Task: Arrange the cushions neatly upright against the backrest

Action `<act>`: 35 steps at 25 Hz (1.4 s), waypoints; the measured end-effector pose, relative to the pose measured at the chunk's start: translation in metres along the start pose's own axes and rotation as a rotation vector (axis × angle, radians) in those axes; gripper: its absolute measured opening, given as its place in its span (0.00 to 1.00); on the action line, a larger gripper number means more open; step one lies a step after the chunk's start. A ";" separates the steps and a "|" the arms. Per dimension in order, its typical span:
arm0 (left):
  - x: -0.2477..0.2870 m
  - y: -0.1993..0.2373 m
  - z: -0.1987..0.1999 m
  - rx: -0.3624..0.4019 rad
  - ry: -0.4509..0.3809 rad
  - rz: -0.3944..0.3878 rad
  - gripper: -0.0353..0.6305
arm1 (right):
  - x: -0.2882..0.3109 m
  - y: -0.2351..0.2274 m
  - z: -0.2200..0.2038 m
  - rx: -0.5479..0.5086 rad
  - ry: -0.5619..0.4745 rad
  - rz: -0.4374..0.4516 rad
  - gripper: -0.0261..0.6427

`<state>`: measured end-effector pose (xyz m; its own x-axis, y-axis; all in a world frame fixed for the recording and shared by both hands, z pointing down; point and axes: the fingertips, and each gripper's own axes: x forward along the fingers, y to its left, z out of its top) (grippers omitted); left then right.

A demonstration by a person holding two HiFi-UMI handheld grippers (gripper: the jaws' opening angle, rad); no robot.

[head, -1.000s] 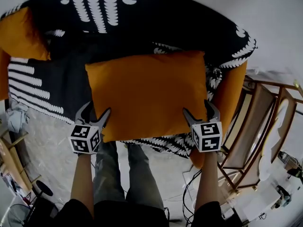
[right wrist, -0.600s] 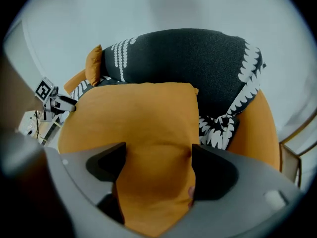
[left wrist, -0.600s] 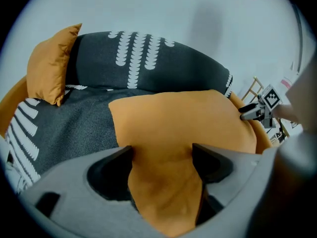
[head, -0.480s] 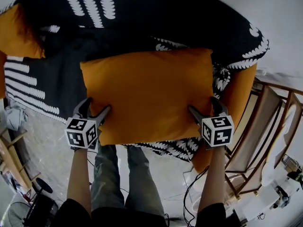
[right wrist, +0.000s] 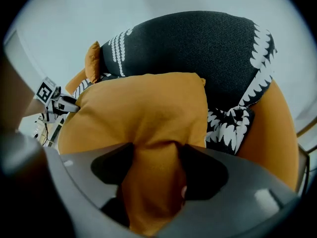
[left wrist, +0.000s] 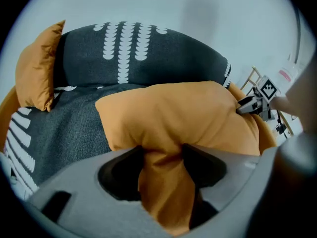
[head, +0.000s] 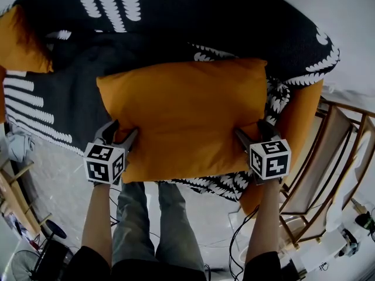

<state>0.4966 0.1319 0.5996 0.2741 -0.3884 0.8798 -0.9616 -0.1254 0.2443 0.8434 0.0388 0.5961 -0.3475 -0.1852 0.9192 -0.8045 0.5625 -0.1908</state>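
A large orange cushion (head: 181,119) lies flat on the sofa seat (head: 64,104), in front of the dark backrest (head: 176,16) with its white pattern. My left gripper (head: 120,140) pinches the cushion's near left corner and my right gripper (head: 251,136) its near right corner. Both pairs of jaws have just been closing, and bunched fabric is squeezed between them in the left gripper view (left wrist: 163,165) and the right gripper view (right wrist: 153,165). A second orange cushion (head: 23,40) leans upright at the sofa's far left corner (left wrist: 37,68).
The sofa's orange arm (head: 296,122) rises right of the held cushion. Wooden frames (head: 328,157) stand on the floor at the right, with cables (head: 234,233) beside them. The person's legs (head: 140,215) stand against the sofa's front edge.
Both grippers have sunk a little and their jaws have narrowed onto the cushion's near corners. The cushion now sits slightly lower on the seat.
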 end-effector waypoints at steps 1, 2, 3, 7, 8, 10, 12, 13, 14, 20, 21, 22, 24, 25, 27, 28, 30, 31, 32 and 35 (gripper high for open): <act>0.000 -0.002 0.001 0.005 -0.005 0.003 0.45 | -0.001 0.001 0.000 -0.008 -0.006 -0.006 0.53; -0.001 -0.004 0.001 0.007 -0.012 0.003 0.41 | -0.002 0.001 0.001 -0.018 -0.013 -0.014 0.50; -0.002 -0.006 0.002 0.010 -0.017 0.002 0.37 | -0.003 0.002 0.001 -0.031 -0.020 -0.024 0.47; -0.008 -0.008 0.005 0.041 -0.030 -0.003 0.22 | -0.009 0.005 0.006 -0.071 -0.046 -0.077 0.34; -0.011 -0.010 0.006 0.057 -0.031 -0.005 0.20 | -0.011 0.007 0.007 -0.081 -0.055 -0.091 0.31; -0.017 -0.014 0.008 0.093 -0.034 -0.003 0.15 | -0.018 0.009 0.009 -0.110 -0.073 -0.124 0.26; -0.022 -0.016 0.009 0.109 -0.039 0.004 0.12 | -0.026 0.012 0.010 -0.135 -0.093 -0.155 0.22; -0.026 -0.017 0.010 0.112 -0.044 0.007 0.11 | -0.029 0.014 0.011 -0.143 -0.104 -0.168 0.20; -0.029 -0.017 0.012 0.118 -0.052 0.010 0.11 | -0.033 0.016 0.013 -0.149 -0.115 -0.180 0.19; -0.054 -0.015 0.036 0.164 -0.120 0.054 0.09 | -0.051 0.027 0.015 -0.147 -0.158 -0.226 0.14; -0.058 -0.013 0.041 0.172 -0.137 0.065 0.09 | -0.054 0.029 0.016 -0.139 -0.172 -0.231 0.13; -0.063 -0.012 0.048 0.184 -0.153 0.076 0.09 | -0.057 0.031 0.018 -0.131 -0.189 -0.238 0.12; -0.072 -0.007 0.063 0.210 -0.181 0.104 0.09 | -0.066 0.034 0.028 -0.121 -0.233 -0.254 0.12; -0.077 -0.006 0.071 0.220 -0.197 0.115 0.09 | -0.071 0.035 0.034 -0.120 -0.255 -0.263 0.11; -0.089 -0.003 0.088 0.232 -0.235 0.123 0.09 | -0.083 0.037 0.049 -0.118 -0.297 -0.281 0.11; -0.094 -0.003 0.096 0.239 -0.253 0.125 0.09 | -0.089 0.038 0.056 -0.118 -0.318 -0.289 0.11; -0.104 -0.002 0.112 0.258 -0.286 0.127 0.09 | -0.102 0.039 0.071 -0.120 -0.354 -0.306 0.11; -0.108 -0.001 0.121 0.268 -0.302 0.128 0.09 | -0.108 0.039 0.078 -0.121 -0.369 -0.315 0.10; -0.113 0.000 0.129 0.277 -0.317 0.129 0.09 | -0.113 0.039 0.085 -0.121 -0.382 -0.324 0.10; -0.126 0.001 0.157 0.307 -0.359 0.135 0.09 | -0.131 0.039 0.103 -0.114 -0.422 -0.355 0.10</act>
<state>0.4638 0.0377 0.4253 0.1872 -0.7028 0.6863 -0.9547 -0.2946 -0.0413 0.8078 0.0020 0.4325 -0.2467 -0.6720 0.6982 -0.8581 0.4864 0.1649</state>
